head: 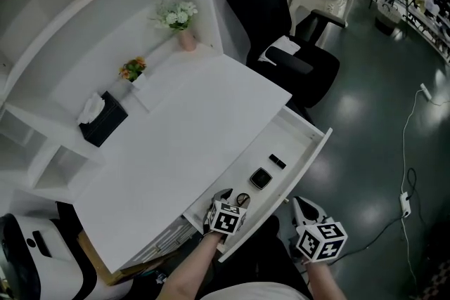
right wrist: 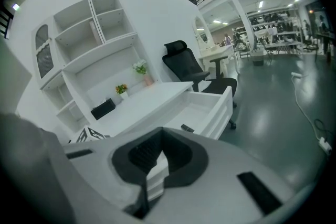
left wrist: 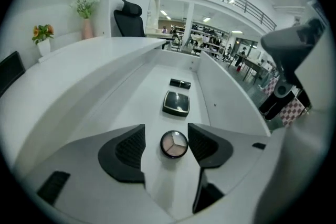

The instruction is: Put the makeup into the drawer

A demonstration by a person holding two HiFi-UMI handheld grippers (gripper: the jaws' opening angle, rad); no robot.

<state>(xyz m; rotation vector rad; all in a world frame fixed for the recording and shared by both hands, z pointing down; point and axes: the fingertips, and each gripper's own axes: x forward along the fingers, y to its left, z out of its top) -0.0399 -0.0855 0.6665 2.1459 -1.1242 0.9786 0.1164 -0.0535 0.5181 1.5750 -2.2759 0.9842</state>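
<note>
Left hand-held gripper (left wrist: 166, 129) angled down, jaws apart astride round compact (left wrist: 174, 144) (on drawer (left wrist: 226, 97) floor), right hand-held gripper (right wrist: 160, 134) closed

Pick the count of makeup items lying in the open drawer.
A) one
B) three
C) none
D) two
B: the drawer holds a round compact, a square compact and a black tube, lying in a row along its floor.
</note>
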